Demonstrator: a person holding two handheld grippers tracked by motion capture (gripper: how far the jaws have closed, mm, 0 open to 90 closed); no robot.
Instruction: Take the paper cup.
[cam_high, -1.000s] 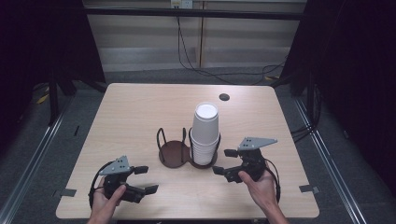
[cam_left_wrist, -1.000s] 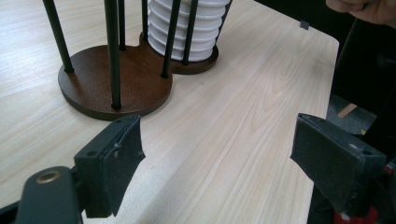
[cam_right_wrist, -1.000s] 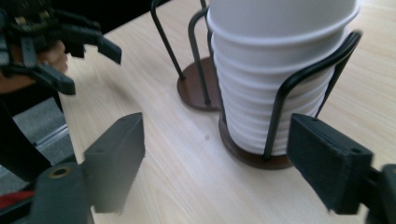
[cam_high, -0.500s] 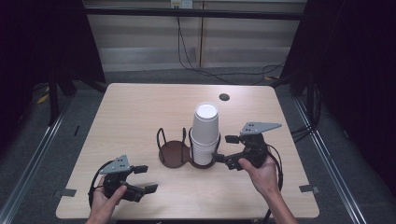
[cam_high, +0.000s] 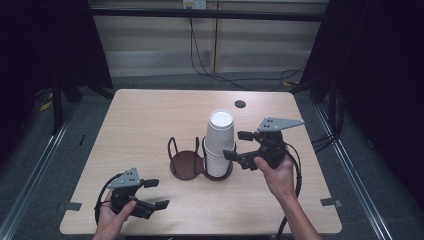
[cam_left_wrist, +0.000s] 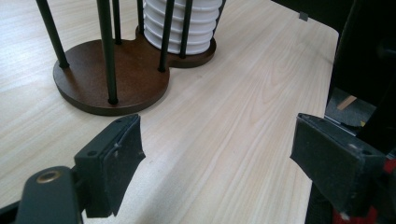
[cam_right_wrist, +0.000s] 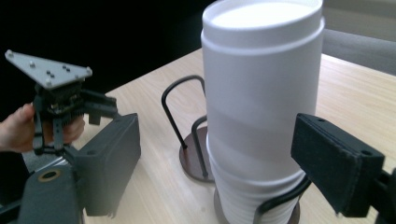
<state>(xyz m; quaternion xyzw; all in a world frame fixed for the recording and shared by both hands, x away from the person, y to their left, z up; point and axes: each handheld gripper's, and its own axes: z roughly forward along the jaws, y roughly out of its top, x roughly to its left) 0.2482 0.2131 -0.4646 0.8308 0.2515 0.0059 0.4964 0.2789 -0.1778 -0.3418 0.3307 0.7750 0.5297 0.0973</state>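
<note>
A tall stack of white paper cups (cam_high: 220, 142) (cam_right_wrist: 261, 116) stands upside down in the right ring of a dark brown two-place cup holder (cam_high: 187, 162) (cam_left_wrist: 112, 70) with black wire posts. The holder's left ring is empty. My right gripper (cam_high: 237, 145) (cam_right_wrist: 215, 163) is open just right of the stack, its jaws level with the stack's upper half and reaching toward it, not touching. My left gripper (cam_high: 154, 194) (cam_left_wrist: 219, 163) rests open low over the table near the front left, nothing between its jaws; it also appears as the left gripper (cam_right_wrist: 70, 116) in the right gripper view.
The light wooden table (cam_high: 150, 125) has a small dark round hole (cam_high: 240, 104) at the back right. Dark curtains and cables lie beyond the far edge. Bare wood spreads left of and behind the holder.
My right gripper has risen and moved in toward the cup stack, from beside the holder's base to the level of the stack's upper part. The left gripper has stayed put.
</note>
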